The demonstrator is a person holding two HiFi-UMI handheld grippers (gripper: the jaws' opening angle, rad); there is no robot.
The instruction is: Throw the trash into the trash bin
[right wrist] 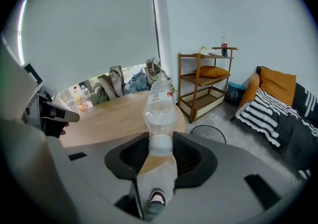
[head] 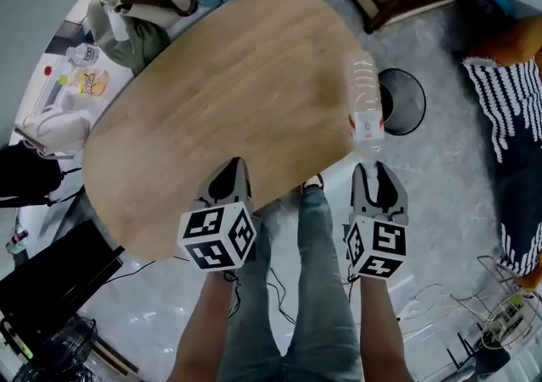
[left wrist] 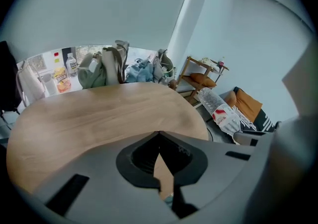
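Observation:
A clear, crumpled plastic bottle point(head: 364, 92) with a red-and-white label sticks out forward from my right gripper point(head: 373, 165), which is shut on its cap end. In the right gripper view the bottle point(right wrist: 160, 104) rises from between the jaws of that gripper point(right wrist: 160, 141), over the table's right edge. A round black trash bin point(head: 405, 101) stands on the floor just right of the table, also seen in the right gripper view point(right wrist: 208, 132). My left gripper point(head: 232, 167) hovers at the table's near edge; its tips point(left wrist: 159, 133) meet, with nothing held.
The oval wooden table point(head: 212, 109) fills the middle. Bags and clothes point(head: 140, 12) pile at its far end. A wooden shelf point(right wrist: 204, 84) and a sofa with a striped blanket point(right wrist: 278, 111) stand to the right. The person's legs point(head: 313, 287) and cables point(head: 440, 304) are below.

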